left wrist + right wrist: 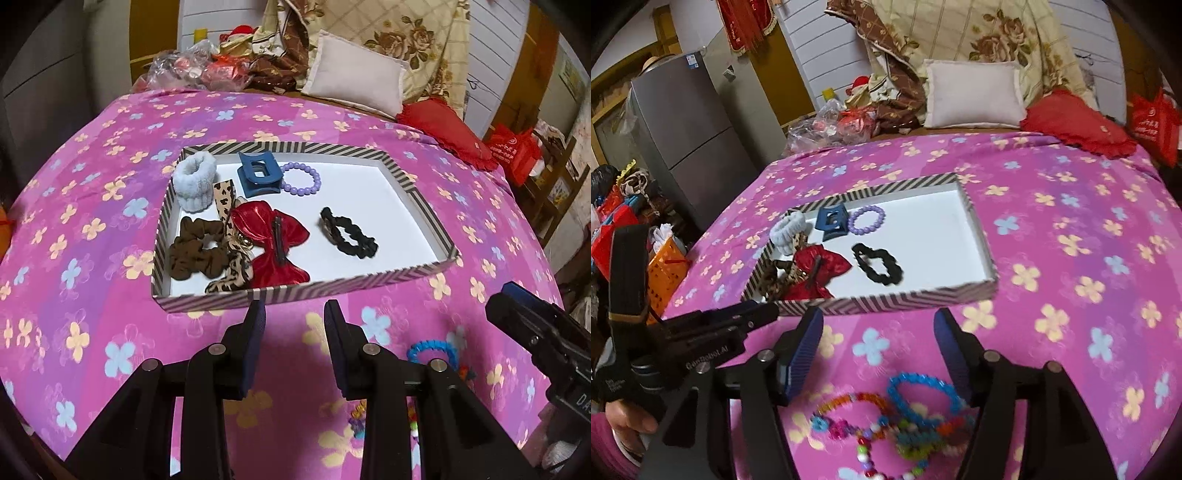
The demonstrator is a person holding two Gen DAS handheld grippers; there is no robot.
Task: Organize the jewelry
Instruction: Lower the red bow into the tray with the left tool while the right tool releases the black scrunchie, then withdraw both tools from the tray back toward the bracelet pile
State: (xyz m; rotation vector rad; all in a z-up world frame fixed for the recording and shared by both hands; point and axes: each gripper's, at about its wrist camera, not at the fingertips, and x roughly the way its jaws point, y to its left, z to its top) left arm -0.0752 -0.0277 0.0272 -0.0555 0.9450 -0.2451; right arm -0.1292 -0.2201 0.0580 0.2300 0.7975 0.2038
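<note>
Both wrist views toward shared tray (295,291) (886,301)

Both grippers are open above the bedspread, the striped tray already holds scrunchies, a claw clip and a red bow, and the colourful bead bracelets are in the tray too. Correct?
Not quite. The colourful bead bracelets lie on the bedspread, outside the striped tray, just under the right gripper; the right wrist view shows it. The rest holds, including the open left gripper.

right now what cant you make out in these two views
- Bead bracelets: right wrist view, blurred; count unclear, bottom edge cuts them.
- Same pile in left wrist view: hidden behind left gripper.
- Brown scrunchie: right wrist view, partly behind tray wall.
</note>
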